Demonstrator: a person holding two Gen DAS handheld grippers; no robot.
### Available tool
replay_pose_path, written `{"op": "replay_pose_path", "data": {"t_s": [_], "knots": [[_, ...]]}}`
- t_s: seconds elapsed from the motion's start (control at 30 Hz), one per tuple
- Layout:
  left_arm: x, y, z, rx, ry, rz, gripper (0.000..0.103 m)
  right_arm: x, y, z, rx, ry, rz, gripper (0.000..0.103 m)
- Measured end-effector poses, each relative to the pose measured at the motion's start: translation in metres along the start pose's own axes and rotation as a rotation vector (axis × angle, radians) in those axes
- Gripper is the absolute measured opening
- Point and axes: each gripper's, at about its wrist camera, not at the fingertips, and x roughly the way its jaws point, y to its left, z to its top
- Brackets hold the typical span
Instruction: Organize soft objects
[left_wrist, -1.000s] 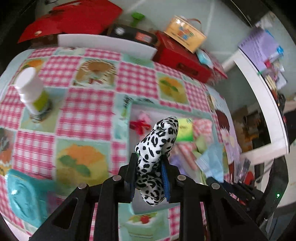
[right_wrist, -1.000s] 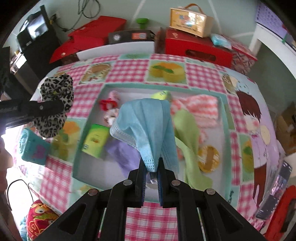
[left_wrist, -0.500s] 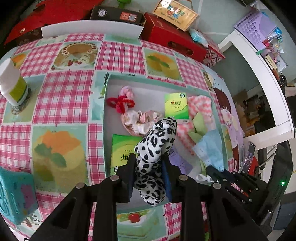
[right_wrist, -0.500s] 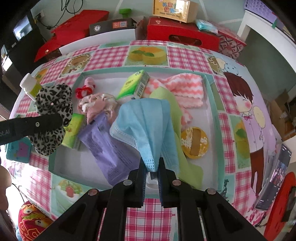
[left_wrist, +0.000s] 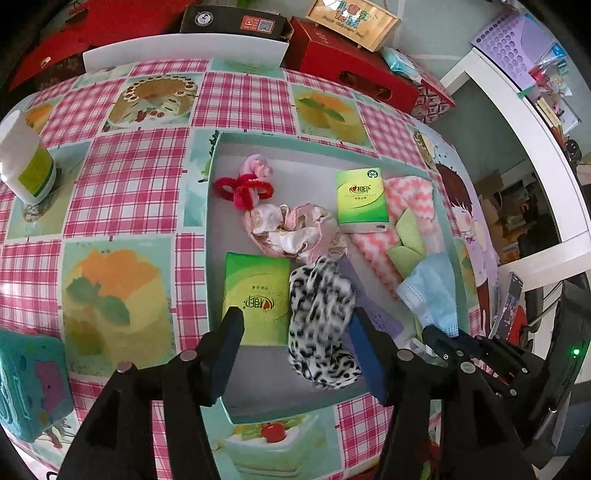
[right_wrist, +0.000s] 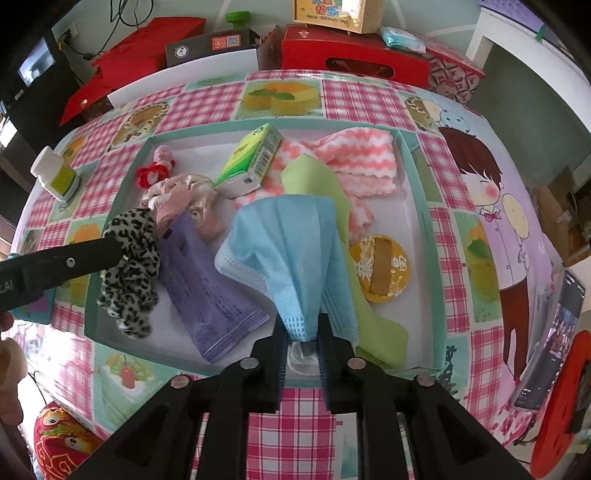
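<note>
Left wrist view: left gripper (left_wrist: 295, 343) jaws spread wide, nothing clamped; leopard-print scrunchie (left_wrist: 321, 325) sits loose between the fingers, blurred, at the near end of the shallow tray (left_wrist: 212, 229). Just left of it a green tissue pack (left_wrist: 256, 299), touching or nearly so. Beyond: pink-white scrunchie (left_wrist: 291, 232), then red scrunchie (left_wrist: 243, 190) and a second green tissue pack (left_wrist: 360, 201) lying on the pink zigzag cloth (left_wrist: 406, 206). White bottle (left_wrist: 26, 158) stands on the checked tablecloth (left_wrist: 129, 184), well left of the tray.

Right wrist view: right gripper (right_wrist: 301, 345) jaws nearly closed, pinching one end of the blue face mask (right_wrist: 288, 251), which hangs over the tray's near half. Under it a green cloth (right_wrist: 384, 332); purple packet (right_wrist: 207, 288) to the left, yellow round tin (right_wrist: 382, 267) to the right. Far side: zigzag cloth, tilted tissue pack. Red boxes (right_wrist: 354, 55) past the table edge.
</note>
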Motion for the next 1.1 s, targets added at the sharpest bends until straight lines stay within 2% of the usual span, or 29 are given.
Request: {"op": "replay_pose_path", "data": {"t_s": [0.13,0.23,0.27,0.37,0.4,0.43,0.47,0.5,0.53,0.6,0.67,1.1], "knots": [[-0.005,0.005,-0.002,-0.006,-0.019,0.013,0.068,0.0,0.0,-0.001,0.002,0.001,-0.002,0.043],[-0.01,0.01,-0.003,-0.011,-0.044,0.036,0.078,0.001,0.001,-0.001,0.002,0.007,0.002,0.06],[-0.012,0.012,-0.004,-0.012,-0.053,0.047,0.078,0.0,0.002,-0.002,0.0,0.006,0.002,0.064],[-0.018,0.018,-0.007,-0.015,-0.081,0.089,0.078,-0.001,0.002,-0.002,0.0,0.005,0.001,0.068],[-0.02,0.021,-0.008,-0.018,-0.093,0.102,0.079,-0.001,0.002,-0.002,0.001,0.005,0.001,0.073],[-0.022,0.023,-0.009,-0.022,-0.102,0.111,0.084,-0.002,0.001,-0.002,0.002,0.003,0.0,0.077],[-0.023,0.025,-0.01,-0.027,-0.113,0.124,0.095,-0.003,0.0,-0.003,0.003,-0.002,-0.004,0.086],[-0.026,0.029,-0.012,-0.031,-0.135,0.152,0.1,-0.004,0.0,-0.003,0.005,-0.006,-0.01,0.097],[-0.029,0.03,-0.014,-0.031,-0.151,0.175,0.101,-0.006,-0.001,-0.004,0.006,-0.009,-0.019,0.103],[-0.034,0.035,-0.018,-0.026,-0.178,0.234,0.101,-0.009,-0.001,-0.006,0.007,-0.017,-0.032,0.103],[-0.038,0.042,-0.022,-0.031,-0.188,0.256,0.101,-0.012,-0.001,-0.009,0.009,-0.018,-0.038,0.103],[-0.067,0.059,-0.053,-0.047,-0.265,0.288,0.101,-0.027,0.021,-0.033,-0.023,-0.029,-0.038,0.103]]}}
